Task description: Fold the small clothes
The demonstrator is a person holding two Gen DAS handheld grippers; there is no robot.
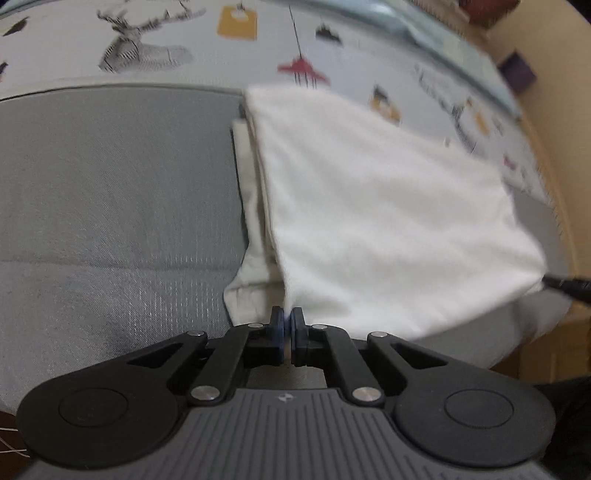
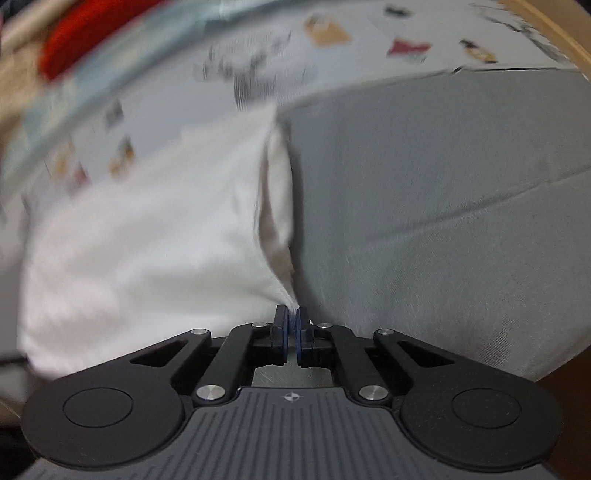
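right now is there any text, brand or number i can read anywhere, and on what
No readable words or numbers in either view.
Left gripper: a small round emblem on its grey body, no letters.
Right gripper: the same kind of emblem, no letters.
Printed sheet: a deer, lamps and tag shapes; any lettering is too blurred to read.
White cloth: no label or print visible.

A plain grey woven fabric mat (image 1: 110,192) is lying flat across the foreground, creased across its middle. Beyond it, a pale printed cloth (image 1: 229,48) with a grey deer, yellow tags and red shapes is spreading out. A blurred red object (image 2: 77,40) is sitting at the far edge.
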